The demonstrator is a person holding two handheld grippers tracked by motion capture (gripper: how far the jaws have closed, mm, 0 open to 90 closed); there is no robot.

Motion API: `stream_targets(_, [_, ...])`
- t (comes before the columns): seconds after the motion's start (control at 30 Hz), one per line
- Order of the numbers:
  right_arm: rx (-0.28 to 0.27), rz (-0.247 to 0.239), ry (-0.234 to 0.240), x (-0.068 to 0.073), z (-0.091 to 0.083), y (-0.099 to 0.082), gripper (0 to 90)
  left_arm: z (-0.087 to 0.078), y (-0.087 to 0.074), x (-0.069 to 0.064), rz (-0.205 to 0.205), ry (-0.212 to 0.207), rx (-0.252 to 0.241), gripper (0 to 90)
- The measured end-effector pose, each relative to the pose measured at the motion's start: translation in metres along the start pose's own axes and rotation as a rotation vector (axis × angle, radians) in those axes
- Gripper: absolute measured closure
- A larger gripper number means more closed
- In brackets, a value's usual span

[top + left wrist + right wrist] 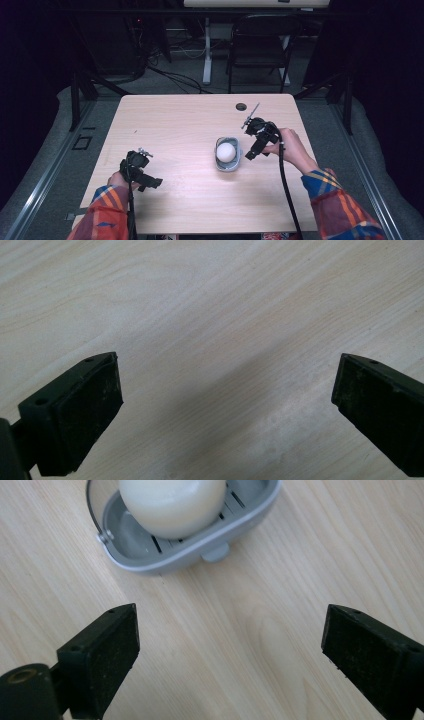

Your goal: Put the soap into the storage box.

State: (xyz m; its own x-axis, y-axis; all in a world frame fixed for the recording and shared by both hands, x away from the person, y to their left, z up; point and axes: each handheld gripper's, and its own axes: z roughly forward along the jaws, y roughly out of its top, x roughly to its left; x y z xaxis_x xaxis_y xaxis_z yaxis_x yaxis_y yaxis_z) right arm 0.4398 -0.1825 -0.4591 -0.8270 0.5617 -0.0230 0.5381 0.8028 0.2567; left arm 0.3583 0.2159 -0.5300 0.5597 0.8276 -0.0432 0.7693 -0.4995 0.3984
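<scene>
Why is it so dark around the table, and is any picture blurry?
High view: light falls on the table while the room behind stays dark, and it looks slightly soft. Left gripper view: a soft shadow crosses the wood. Right gripper view: the soap in its dish looks sharp, with no glare.

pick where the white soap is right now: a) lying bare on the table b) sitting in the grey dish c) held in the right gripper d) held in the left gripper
b: the white soap sits inside the grey dish on the table, while the right gripper stands open with nothing between its jaws, apart from the dish.
</scene>
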Motion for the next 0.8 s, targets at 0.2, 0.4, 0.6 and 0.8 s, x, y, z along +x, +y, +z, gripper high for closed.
stream_targets(0.2, [-0.004,0.032,-0.022,-0.008,-0.006,-0.026,6.6,0.0,0.0,0.0,-0.001,0.001,-0.001,0.0])
stream_targets(0.4, [-0.004,0.072,-0.04,-0.012,-0.007,-0.051,3.5,0.0,0.0,0.0,-0.002,0.001,-0.001,0.0])
stream_targets(0.6, [0.016,0.104,-0.038,-0.015,-0.008,-0.072,2.0,0.0,0.0,0.0,-0.002,0.001,0.0,0.0])
stream_targets(0.8, [0.036,0.127,-0.043,-0.014,-0.007,-0.091,0.6,0.0,0.0,0.0,-0.002,0.001,0.0,0.0])
